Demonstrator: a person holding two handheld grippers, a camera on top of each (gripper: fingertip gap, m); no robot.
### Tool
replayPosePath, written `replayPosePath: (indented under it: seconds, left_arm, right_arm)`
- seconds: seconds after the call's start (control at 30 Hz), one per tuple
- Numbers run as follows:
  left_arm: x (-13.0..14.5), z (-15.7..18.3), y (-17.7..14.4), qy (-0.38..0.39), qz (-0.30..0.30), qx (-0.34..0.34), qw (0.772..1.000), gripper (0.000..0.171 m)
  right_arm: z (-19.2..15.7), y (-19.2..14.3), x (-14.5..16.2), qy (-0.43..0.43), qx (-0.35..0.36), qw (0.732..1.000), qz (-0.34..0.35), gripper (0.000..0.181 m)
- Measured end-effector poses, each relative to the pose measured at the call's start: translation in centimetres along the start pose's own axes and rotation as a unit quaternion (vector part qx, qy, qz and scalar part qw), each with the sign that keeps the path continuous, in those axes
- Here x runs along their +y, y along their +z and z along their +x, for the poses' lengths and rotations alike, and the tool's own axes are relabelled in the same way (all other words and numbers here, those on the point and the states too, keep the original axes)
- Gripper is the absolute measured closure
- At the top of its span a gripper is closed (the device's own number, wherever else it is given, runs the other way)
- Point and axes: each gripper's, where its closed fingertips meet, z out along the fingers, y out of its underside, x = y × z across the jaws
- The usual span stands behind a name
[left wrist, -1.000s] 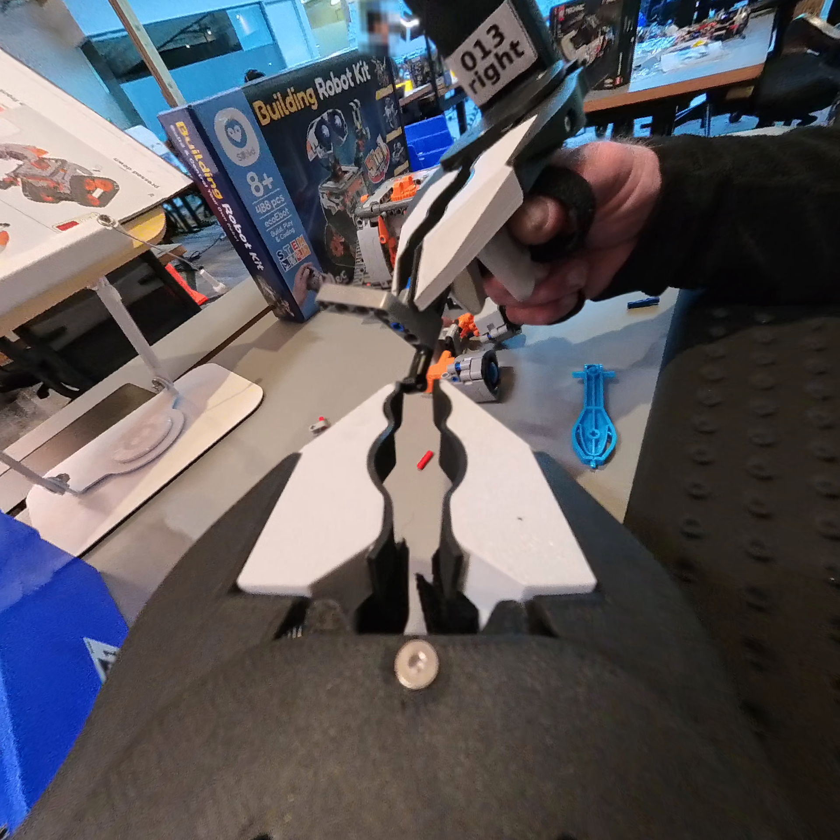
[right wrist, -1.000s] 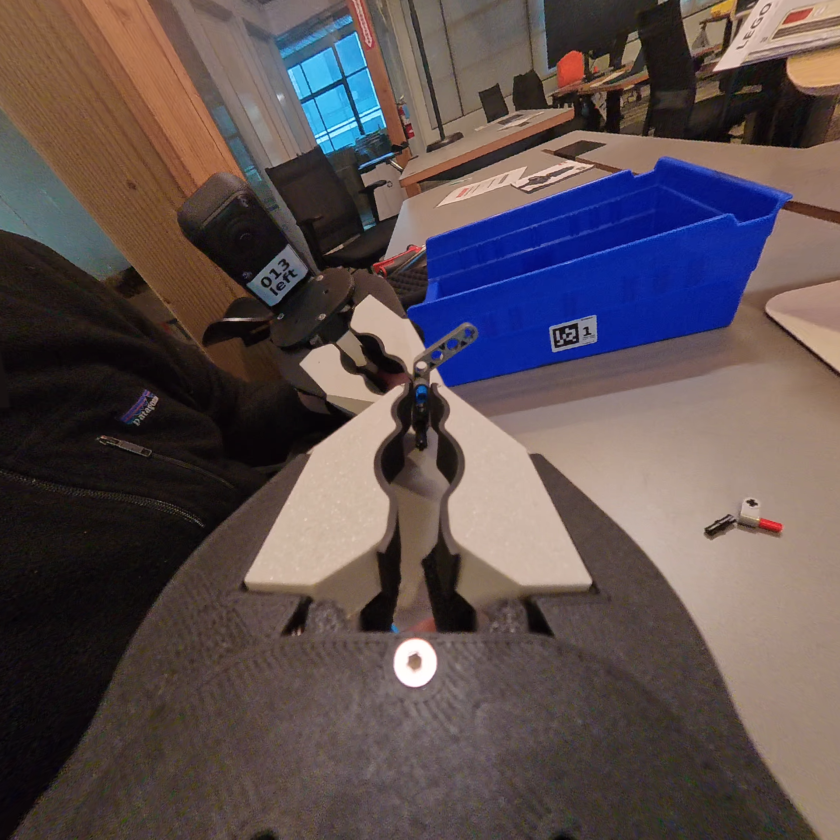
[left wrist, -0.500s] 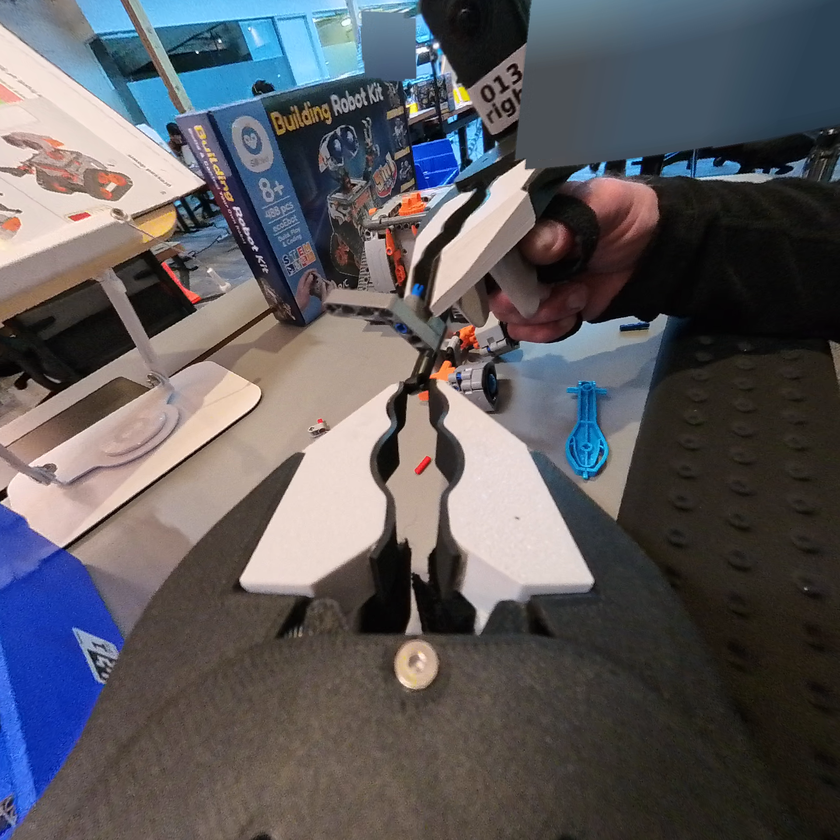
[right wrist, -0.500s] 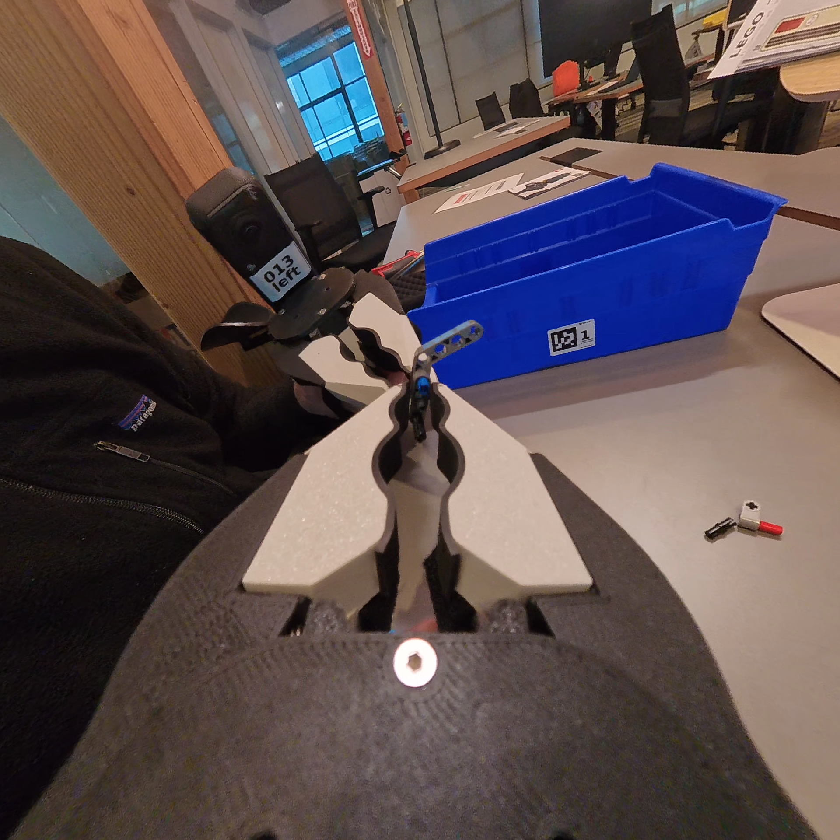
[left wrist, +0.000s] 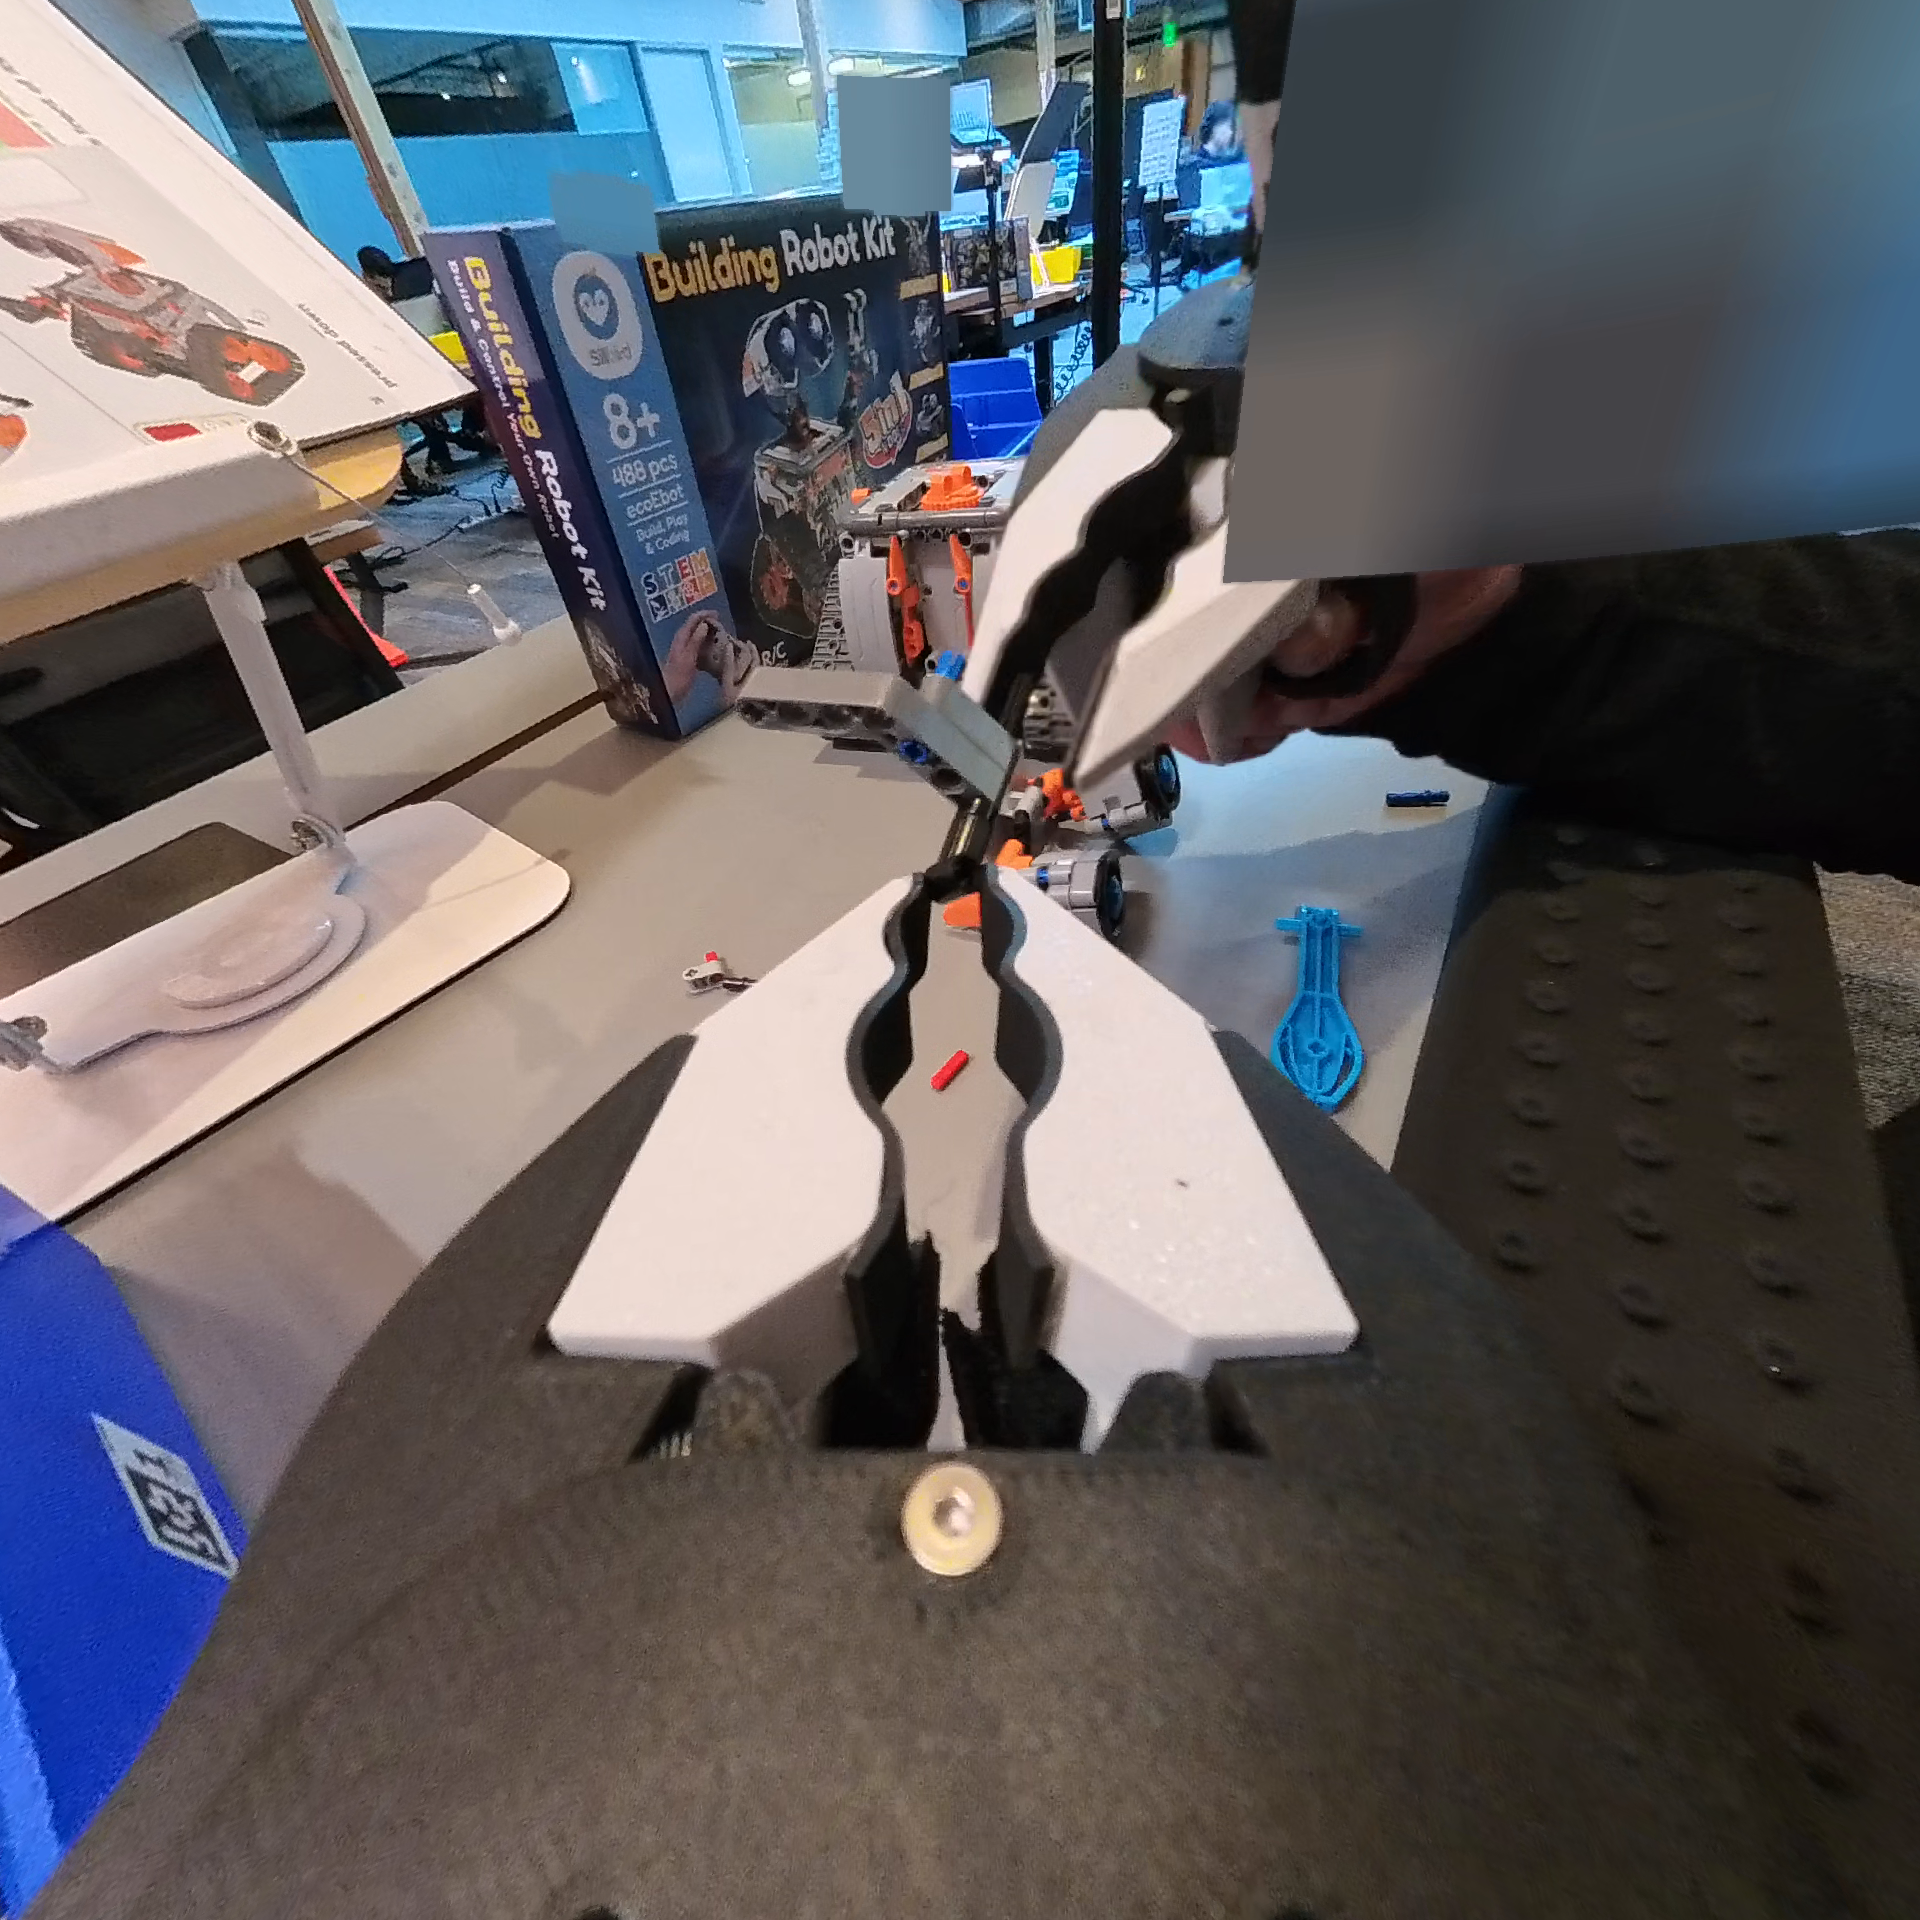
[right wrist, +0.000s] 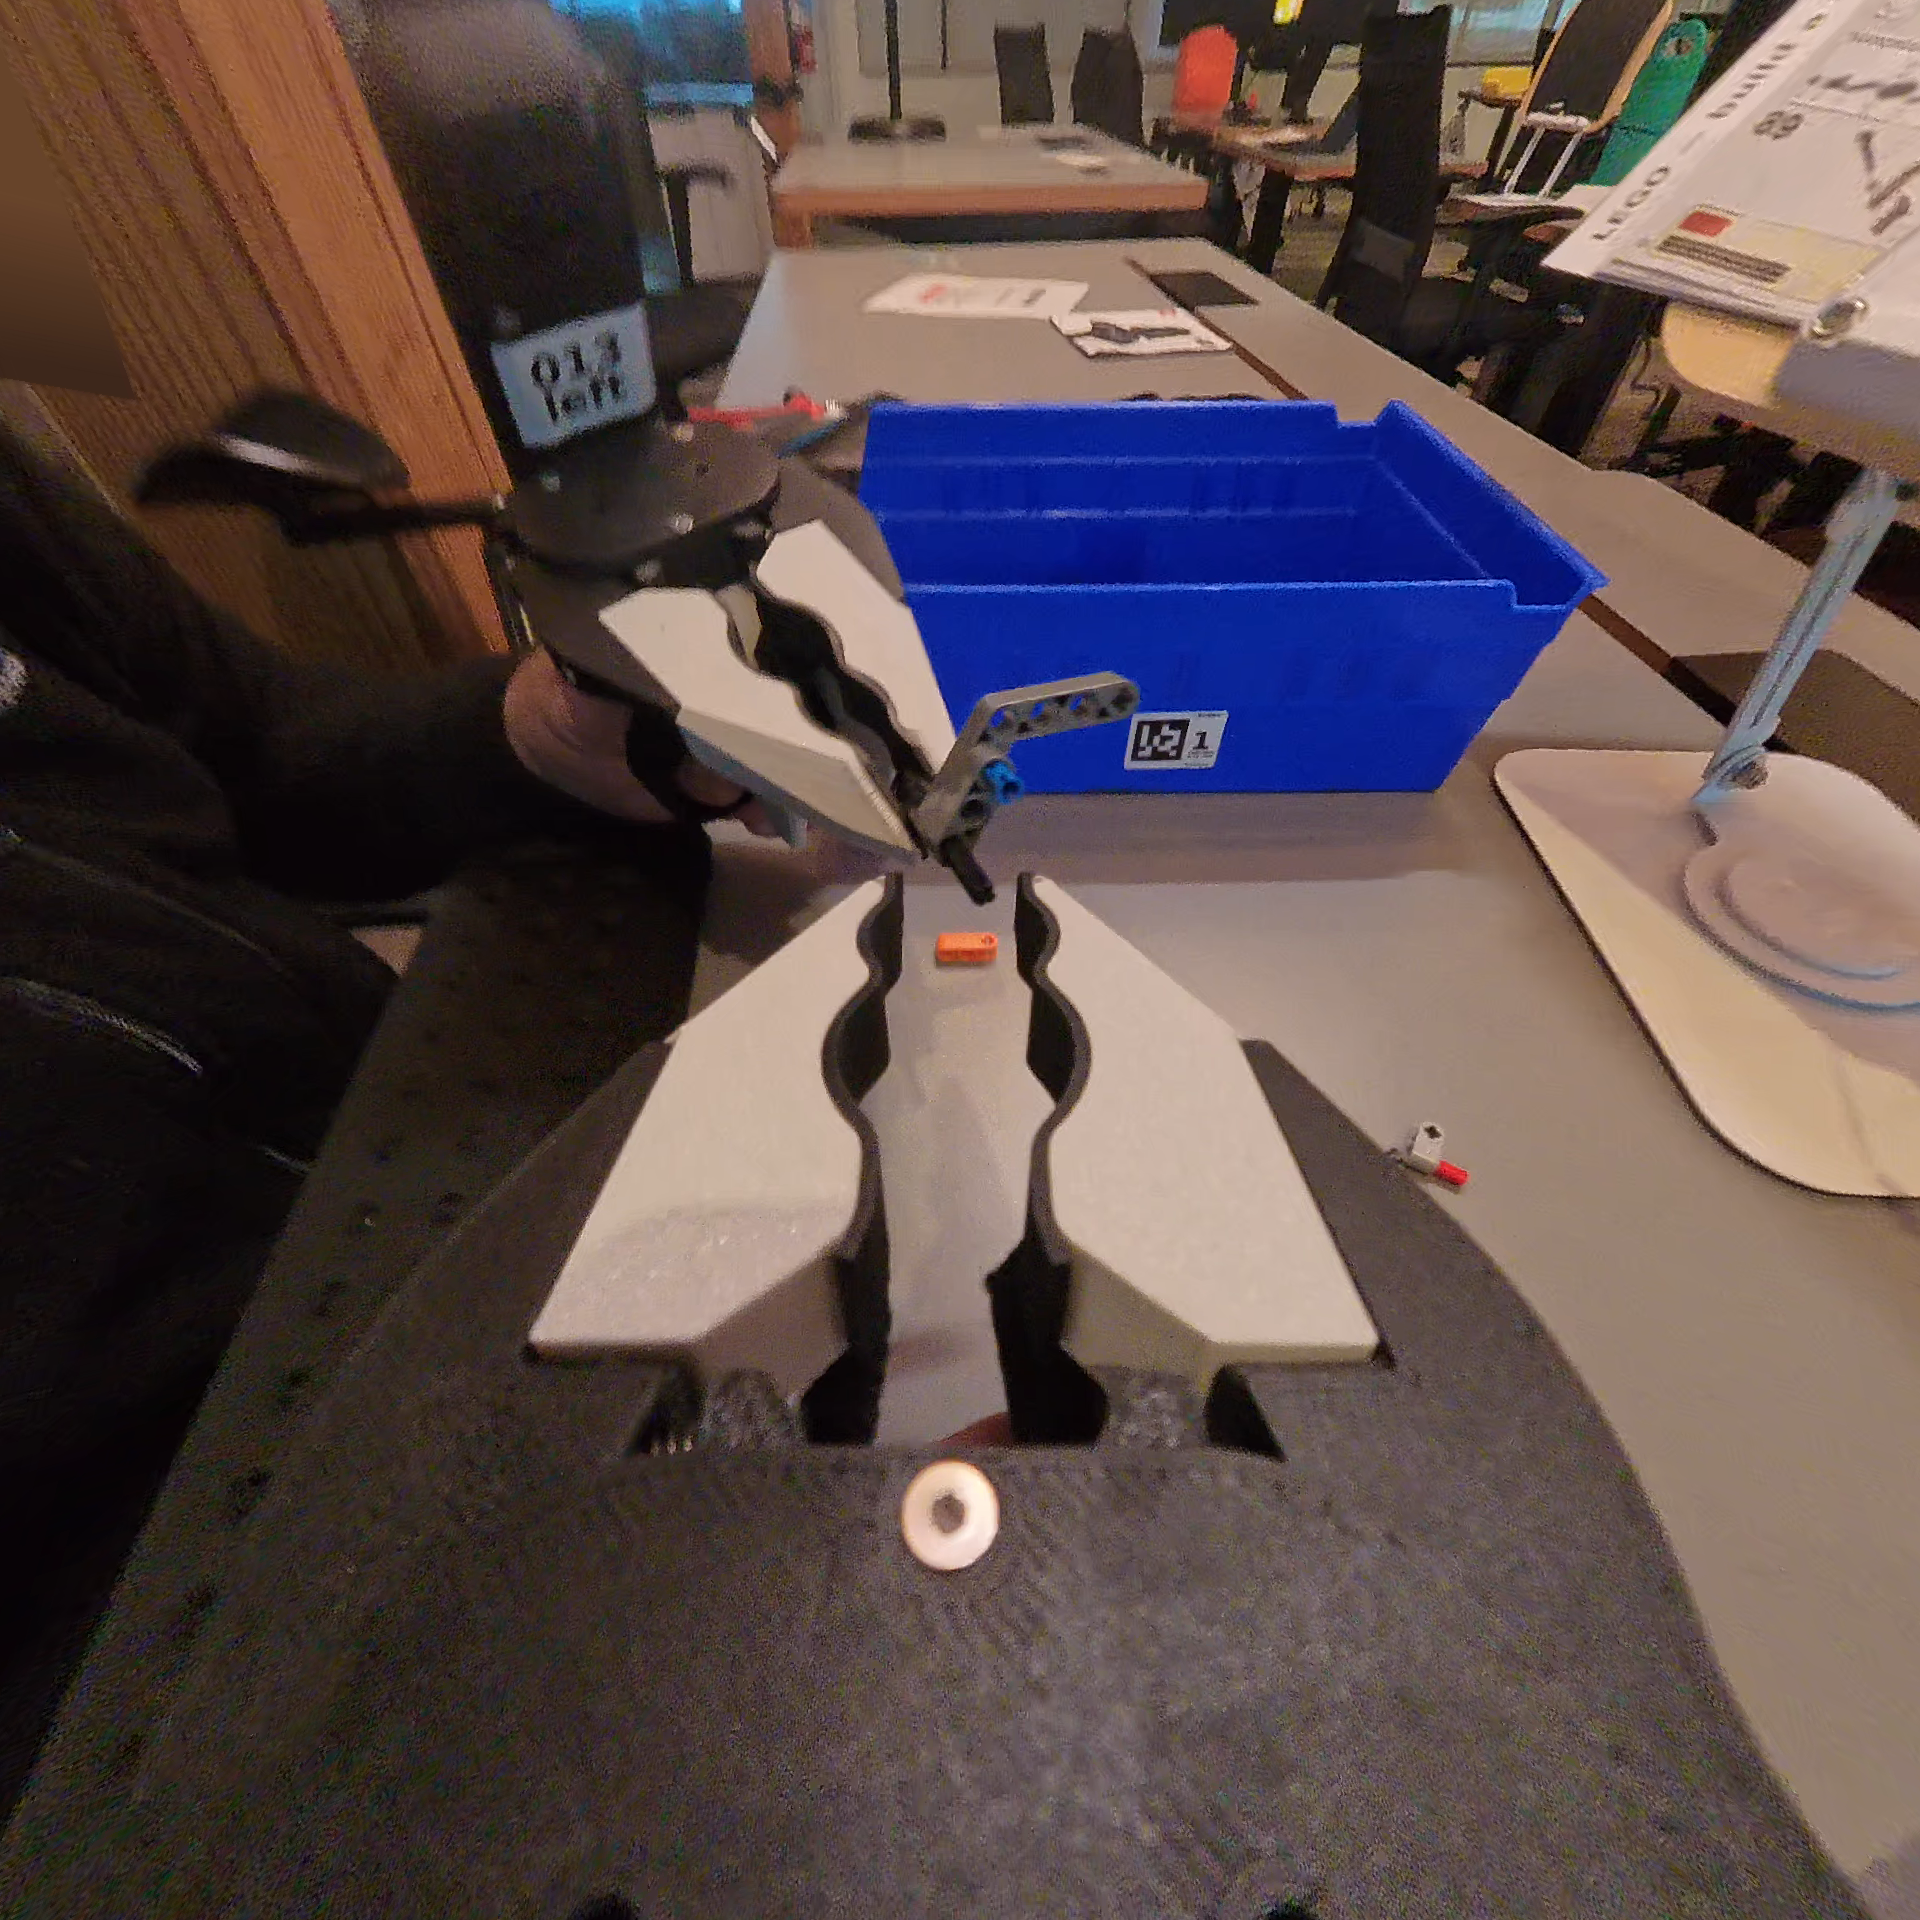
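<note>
Pinching a short black plastic pin (left wrist: 961,836) with the left tongs (left wrist: 951,883), tips clenched on it above the grey counter (left wrist: 644,831). Carrying on that pin a grey bent plastic beam with holes (left wrist: 883,717), a blue peg through its elbow, one arm reaching toward the dark blue cardboard kit box (left wrist: 644,468). Keeping the right tongs (right wrist: 961,883) released, jaws well parted, tips just beside the beam and gripping nothing.

Seen between the parted right fingers (right wrist: 748,1122): a small orange plastic brick (right wrist: 966,945) flat on the counter. Behind the beam in that view, a blue plastic bin (right wrist: 1247,644); off to the right, a small grey-and-red connector (right wrist: 1432,1151) near a white flat stand base (right wrist: 1662,935).

Lying between the left fingers (left wrist: 769,1143): a tiny red peg (left wrist: 950,1070). Resting to the right, a light blue plastic tool (left wrist: 1317,1023); near the box, a grey-and-orange part-built model (left wrist: 914,561).
</note>
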Motion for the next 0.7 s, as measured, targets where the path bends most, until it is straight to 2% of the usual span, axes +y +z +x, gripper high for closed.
replayPosePath:
  seconds: [0.13,0.33,0.5,0.63,0.7]
  left_arm:
    - [0.2,0.5,0.2,0.003,-0.005,0.011,1.0,0.165]
    - [0.5,1.0,0.4,0.01,-0.016,0.02,1.0,0.165]
    - [0.7,1.0,0.4,0.011,-0.025,0.019,0.999,0.165]
    - [0.9,1.1,0.4,0.02,-0.036,0.009,0.999,0.165]
    - [1.3,1.2,0.5,0.023,-0.048,0.007,0.999,0.165]
  right_arm:
    - [-0.6,0.9,1.0,-0.068,0.022,0.996,-0.044,0.159]
    - [-0.1,1.3,2.1,-0.122,0.061,0.987,-0.085,0.178]
    - [0.0,1.2,1.8,-0.133,0.071,0.985,-0.08,0.173]
    - [0.7,1.1,2.3,-0.168,0.1,0.975,-0.107,0.164]
    - [0.2,1.3,2.4,-0.173,0.089,0.975,-0.109,0.171]
